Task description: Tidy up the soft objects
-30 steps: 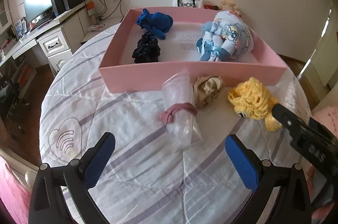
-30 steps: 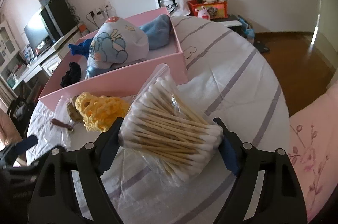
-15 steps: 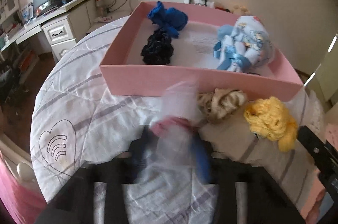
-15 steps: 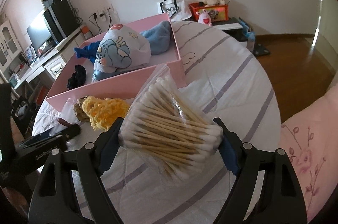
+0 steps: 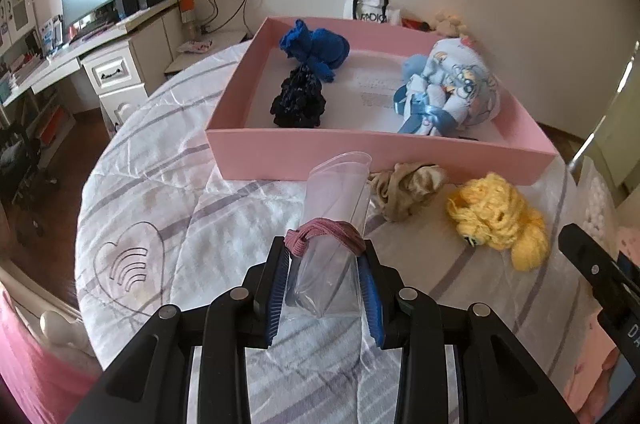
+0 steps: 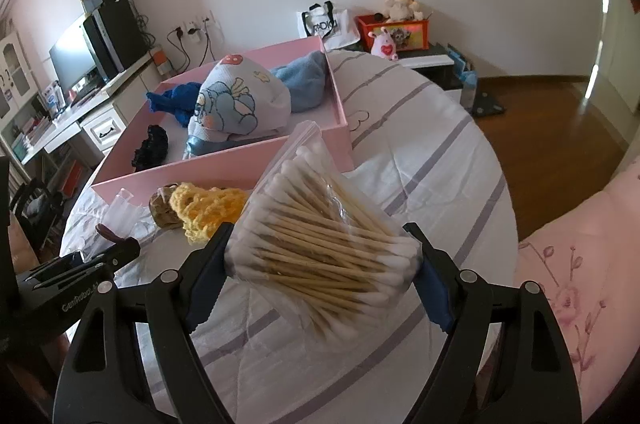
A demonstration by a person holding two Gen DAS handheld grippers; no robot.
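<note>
Sitting between closed jaws: plastic bag (image 5: 330, 256), left gripper (image 5: 325, 278).

The clear, glossy plastic bag (image 5: 334, 224) with a matt pink fabric hair band (image 5: 326, 232) round it sat between ribbed blue rubbery pads (image 5: 277, 294) on the matt black plastic left gripper (image 5: 325, 288). The crinkly transparent bag of wooden-stemmed cotton swabs (image 6: 320, 224) looked shiny. Near the smooth matt pink cardboard box (image 5: 360, 153) edge lay a fuzzy yellow knitted yarn piece (image 5: 498, 220) on the wrinkled white striped cloth bedcover (image 5: 168, 183).
</note>
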